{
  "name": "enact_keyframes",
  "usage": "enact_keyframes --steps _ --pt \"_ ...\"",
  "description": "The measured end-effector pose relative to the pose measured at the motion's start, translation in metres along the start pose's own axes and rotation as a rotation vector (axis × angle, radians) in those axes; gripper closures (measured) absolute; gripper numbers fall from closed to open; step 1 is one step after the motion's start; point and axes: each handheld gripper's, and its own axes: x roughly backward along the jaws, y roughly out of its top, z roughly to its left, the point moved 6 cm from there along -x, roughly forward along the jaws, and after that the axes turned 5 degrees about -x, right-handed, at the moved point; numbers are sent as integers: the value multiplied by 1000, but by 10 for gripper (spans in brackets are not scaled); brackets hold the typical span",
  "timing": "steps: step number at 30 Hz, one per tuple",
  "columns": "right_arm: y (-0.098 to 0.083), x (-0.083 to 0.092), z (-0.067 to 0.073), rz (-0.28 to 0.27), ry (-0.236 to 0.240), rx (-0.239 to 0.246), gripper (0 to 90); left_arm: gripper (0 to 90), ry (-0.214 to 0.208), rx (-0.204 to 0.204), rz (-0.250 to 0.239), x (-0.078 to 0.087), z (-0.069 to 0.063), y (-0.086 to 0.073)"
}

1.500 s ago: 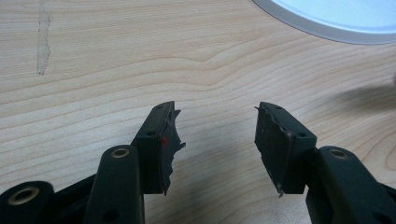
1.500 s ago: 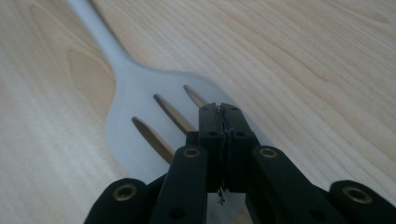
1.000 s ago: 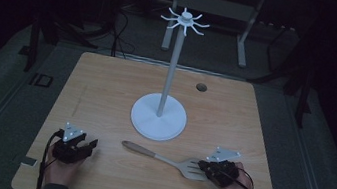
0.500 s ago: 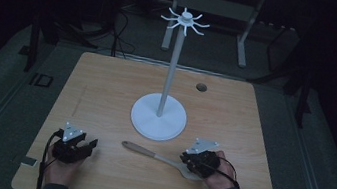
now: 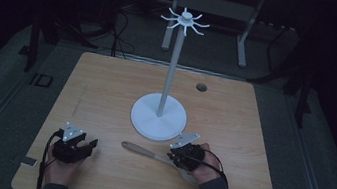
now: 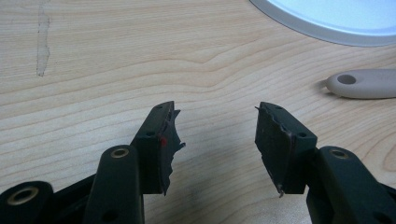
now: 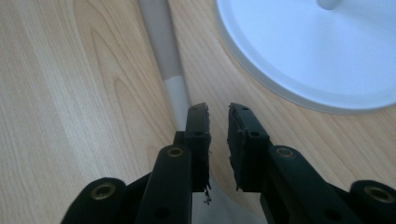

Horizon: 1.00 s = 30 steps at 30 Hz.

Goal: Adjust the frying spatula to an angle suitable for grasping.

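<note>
A spatula (image 5: 147,153) with a pale grey handle lies flat on the wooden table (image 5: 106,90), in front of a white stand (image 5: 158,118) that has a round base, a tall pole and hooks at the top. My right gripper (image 5: 173,157) hovers low over the spatula's neck. In the right gripper view its jaws (image 7: 218,121) stand nearly together with a slim gap and bare wood showing through it; the handle (image 7: 163,42) runs out from under one jaw. My left gripper (image 5: 90,144) rests at the front left, open (image 6: 215,135) and empty, with the handle's holed end (image 6: 362,84) ahead of it.
The stand's base (image 7: 303,51) lies just beyond my right gripper and its rim (image 6: 336,18) shows in the left gripper view. A small dark round hole (image 5: 201,87) marks the table's far side. Dark floor, cables and a metal frame surround the table.
My right gripper has moved left and forward, from the spatula's blade end to over its neck near the stand's base. The left gripper has stayed put.
</note>
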Motion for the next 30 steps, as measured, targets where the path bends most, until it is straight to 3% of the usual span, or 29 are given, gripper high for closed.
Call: enact_keyframes --steps 14,22,30 --pt "5 -39 16 102 53 47 724 481 1 4 -8 2 1 1" --pt "4 -41 17 87 56 76 771 480 2 5 -7 2 2 0" --pt "-13 -24 -8 36 -12 -15 778 480 3 5 -6 2 2 0"
